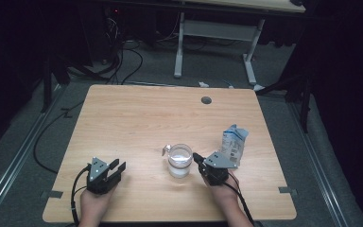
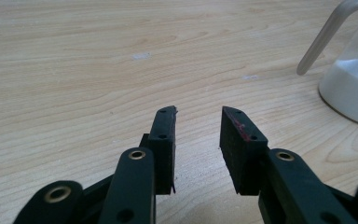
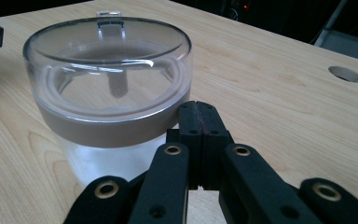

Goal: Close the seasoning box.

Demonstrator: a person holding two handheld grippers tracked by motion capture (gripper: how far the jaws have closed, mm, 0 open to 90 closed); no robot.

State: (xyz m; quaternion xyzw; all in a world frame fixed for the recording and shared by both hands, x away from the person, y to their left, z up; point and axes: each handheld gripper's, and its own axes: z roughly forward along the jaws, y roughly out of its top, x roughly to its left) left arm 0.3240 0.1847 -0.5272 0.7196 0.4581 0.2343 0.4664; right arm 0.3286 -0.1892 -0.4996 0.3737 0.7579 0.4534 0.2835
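Observation:
A clear glass jar (image 1: 179,161) with a clear hinged lid and white powder inside stands near the table's front middle. In the right gripper view the jar (image 3: 109,88) looms close, its lid down. My right gripper (image 1: 196,156) is shut with nothing between its jaws, its tips right beside the jar's right side; the same shut gripper (image 3: 198,112) rises at the bottom of its own view. My left gripper (image 1: 118,166) rests at the front left, open and empty. In the left gripper view that gripper (image 2: 198,123) gapes over bare wood, with the jar (image 2: 349,91) off to the right.
A crumpled blue-and-white carton (image 1: 233,143) stands just behind my right hand. The wooden table (image 1: 137,118) has a round cable hole (image 1: 206,100) near its far edge. Beyond it are a white desk frame (image 1: 217,33) and cables on grey floor.

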